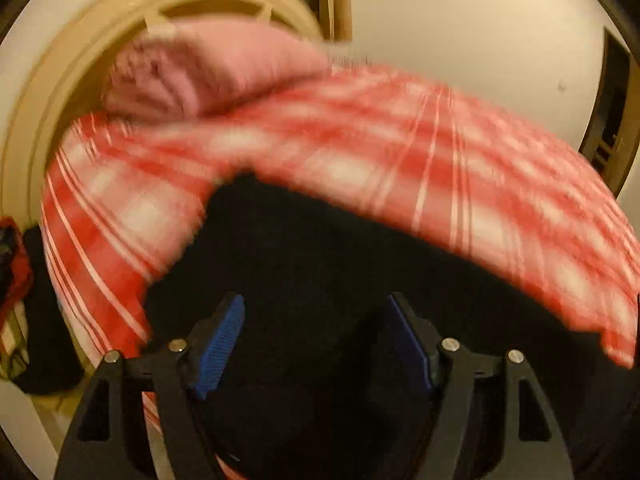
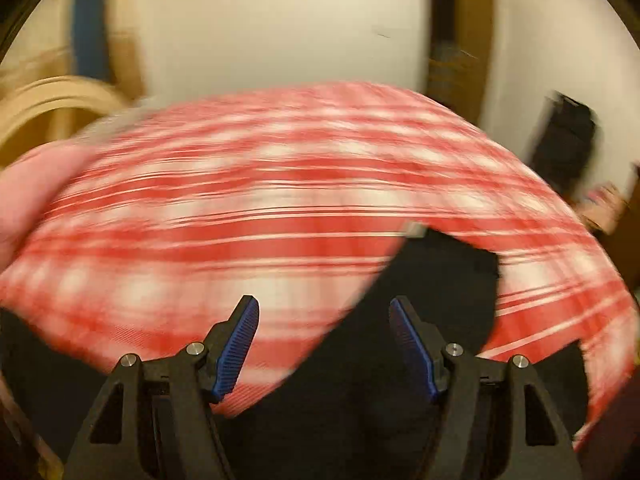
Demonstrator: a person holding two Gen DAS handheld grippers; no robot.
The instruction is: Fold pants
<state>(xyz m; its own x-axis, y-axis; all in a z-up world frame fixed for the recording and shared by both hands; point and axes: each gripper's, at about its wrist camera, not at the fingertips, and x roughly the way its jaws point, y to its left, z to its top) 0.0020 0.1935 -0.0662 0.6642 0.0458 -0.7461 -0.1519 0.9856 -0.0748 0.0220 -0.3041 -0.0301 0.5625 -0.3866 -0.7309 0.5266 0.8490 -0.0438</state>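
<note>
Black pants [image 1: 320, 264] lie on a red and white plaid cover [image 1: 400, 148]. In the left wrist view they fill the lower middle, right under my left gripper [image 1: 316, 308], which is open with blue pads apart and nothing between them. In the right wrist view the black pants [image 2: 432, 292] lie to the lower right over the plaid cover [image 2: 260, 208]. My right gripper [image 2: 324, 310] is open and empty just above the pants' edge. Both views are blurred by motion.
A pink pillow [image 1: 208, 68] lies at the far end of the plaid cover against a tan curved headboard [image 1: 52, 92]. Dark and red clothing [image 1: 16, 276] hangs at the left. A white wall [image 2: 280, 28] stands behind; a dark object [image 2: 564, 144] is at right.
</note>
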